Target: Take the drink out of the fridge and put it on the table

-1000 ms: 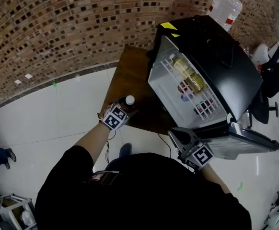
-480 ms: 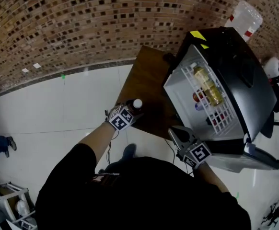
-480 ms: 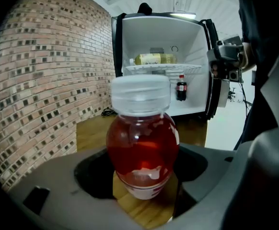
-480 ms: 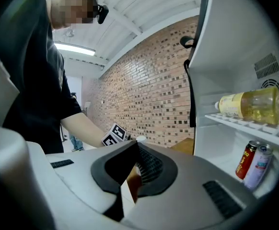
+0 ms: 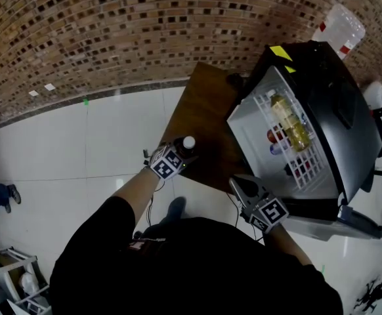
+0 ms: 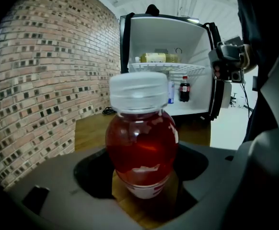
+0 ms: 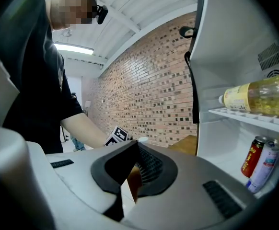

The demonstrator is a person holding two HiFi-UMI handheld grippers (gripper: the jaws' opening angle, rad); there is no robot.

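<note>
Left fingers (image 6: 58,186) stand wide, clamped round the red bottle (image 6: 142,143); right gripper (image 5: 238,186) has its jaws together on nothing.
- Bottle: out of the fridge (image 5: 329,90), upright over the near edge of the table (image 5: 204,110). Cannot tell if its base touches the wood.
- Fridge at 3 o'clock of the bottle, door open; right gripper at 4 o'clock.
- Left to do, likely: set down, let go.
- Against a second ago: bottle and left gripper (image 5: 181,151) look lower, closer over the table.

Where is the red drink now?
Head view, left: red drink in the left claw over the wooden table's near edge, left of the open fridge.
</note>
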